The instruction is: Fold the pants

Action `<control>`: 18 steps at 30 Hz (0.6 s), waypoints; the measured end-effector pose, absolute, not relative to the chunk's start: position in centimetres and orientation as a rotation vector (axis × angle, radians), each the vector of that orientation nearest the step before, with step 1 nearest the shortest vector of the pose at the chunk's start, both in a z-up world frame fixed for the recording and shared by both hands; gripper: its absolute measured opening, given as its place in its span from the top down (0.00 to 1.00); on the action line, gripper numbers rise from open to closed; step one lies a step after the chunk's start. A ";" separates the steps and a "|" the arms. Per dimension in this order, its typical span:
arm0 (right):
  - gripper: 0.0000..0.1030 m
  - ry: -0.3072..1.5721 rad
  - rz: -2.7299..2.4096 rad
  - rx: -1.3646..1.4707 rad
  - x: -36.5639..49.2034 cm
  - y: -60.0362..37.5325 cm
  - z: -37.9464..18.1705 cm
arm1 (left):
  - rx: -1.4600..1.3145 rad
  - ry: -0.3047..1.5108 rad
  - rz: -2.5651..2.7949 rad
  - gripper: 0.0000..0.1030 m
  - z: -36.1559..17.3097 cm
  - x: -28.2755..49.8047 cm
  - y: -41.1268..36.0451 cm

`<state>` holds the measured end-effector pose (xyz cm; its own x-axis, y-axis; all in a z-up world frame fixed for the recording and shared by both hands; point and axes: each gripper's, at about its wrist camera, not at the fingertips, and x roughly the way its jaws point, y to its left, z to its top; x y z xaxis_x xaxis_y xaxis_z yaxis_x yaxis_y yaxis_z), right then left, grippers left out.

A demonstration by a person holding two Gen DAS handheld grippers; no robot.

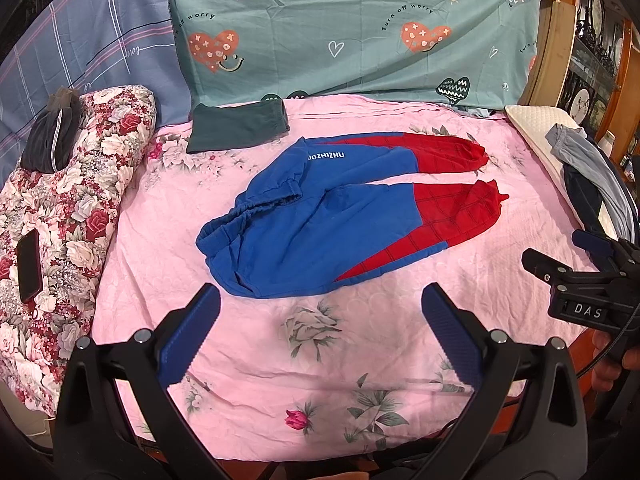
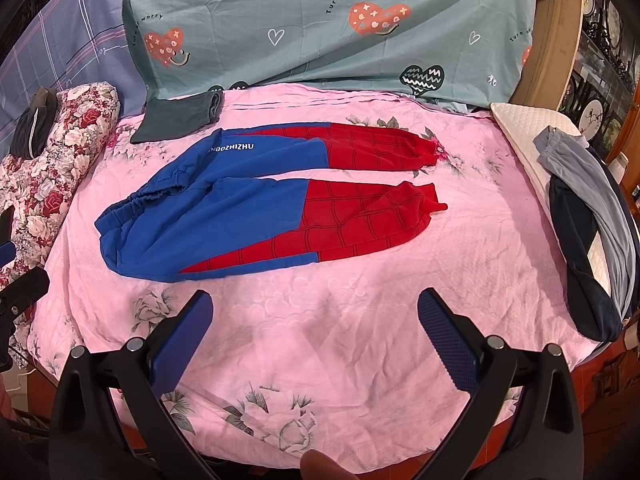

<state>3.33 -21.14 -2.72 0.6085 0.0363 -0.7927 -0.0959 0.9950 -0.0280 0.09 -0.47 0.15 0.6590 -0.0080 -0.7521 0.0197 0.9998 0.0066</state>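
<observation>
Pants (image 1: pixel 332 216) flat on bed (image 1: pixel 360 340), unfolded, long axis crosswise: waistband left, cuffs right. Left tongs (image 1: pixel 320 332) gaping, empty, near waistband. Right tongs (image 2: pixel 314 332) gaping, empty, nearer cuffs.

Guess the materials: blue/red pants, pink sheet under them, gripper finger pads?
Blue and red pants: soft matte knit, likely fleecy cotton jersey; it drapes limply, with gathered elastic at waist and cuffs. Pink sheet: thin woven fabric, probably cotton, finely creased, with printed flowers. Finger pads: blue rubber or plastic by the look, with dotted grip texture and a toothed edge, on black plastic arms.
</observation>
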 end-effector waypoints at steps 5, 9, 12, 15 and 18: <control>0.01 0.914 0.076 -0.070 3.4 -21.1 -2.7 | 0.014 0.852 -0.016 0.02 0.2 0.1 -0.5; 0.01 0.915 0.076 -0.070 3.4 -21.1 -2.7 | 0.015 0.852 -0.016 0.02 0.1 0.1 -0.5; 0.01 0.915 0.076 -0.071 3.4 -21.1 -2.8 | 0.014 0.852 -0.015 0.02 0.2 0.1 -0.5; 0.01 0.915 0.076 -0.071 3.5 -21.1 -2.8 | 0.014 0.852 -0.015 0.02 0.2 0.1 -0.5; 0.01 0.916 0.076 -0.072 3.4 -21.1 -2.8 | 0.014 0.852 -0.016 0.02 0.2 0.1 -0.5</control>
